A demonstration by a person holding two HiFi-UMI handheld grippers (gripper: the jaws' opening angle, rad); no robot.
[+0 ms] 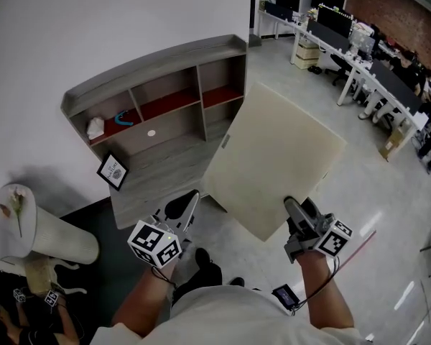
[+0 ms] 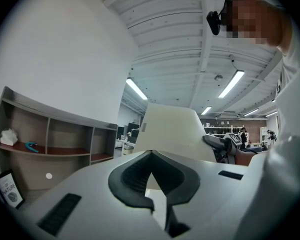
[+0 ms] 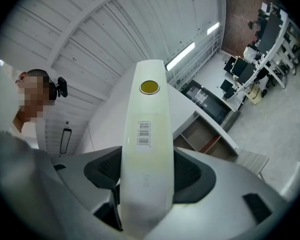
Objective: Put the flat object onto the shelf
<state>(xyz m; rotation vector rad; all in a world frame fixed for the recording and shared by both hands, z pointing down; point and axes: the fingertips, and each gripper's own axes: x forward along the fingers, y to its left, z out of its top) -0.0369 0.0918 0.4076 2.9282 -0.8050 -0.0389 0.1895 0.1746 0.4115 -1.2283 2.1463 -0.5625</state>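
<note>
Lower centre of the head view: your right gripper (image 1: 296,210) is clamped on the near edge of the board (image 1: 276,157). Its own view shows the cream edge, with a barcode label, filling the gap between the pads. Left of it, your left gripper (image 1: 190,201) has its jaws drawn together on nothing. It hangs just beside the board's lower left corner, apparently not touching it.

The board is in the air, tilted, carried by that one edge, and covers the middle of the frame. Beyond it, from upper left to centre, the shelf (image 1: 158,60) stands against the white wall, near the board's far corner but apart from it. A framed picture (image 1: 113,171) leans at the shelf's lower left end. A blue item (image 1: 124,117) and a crumpled white item (image 1: 95,128) occupy the left compartment.

Judgement: this is the carrying stage, with placement not yet made. A wide panel pinched at one edge will likely swing and lever against the pads. You should steady the free edge with the left gripper, level the board, and lead with its far edge onto a bare surface, clear of the picture.
</note>
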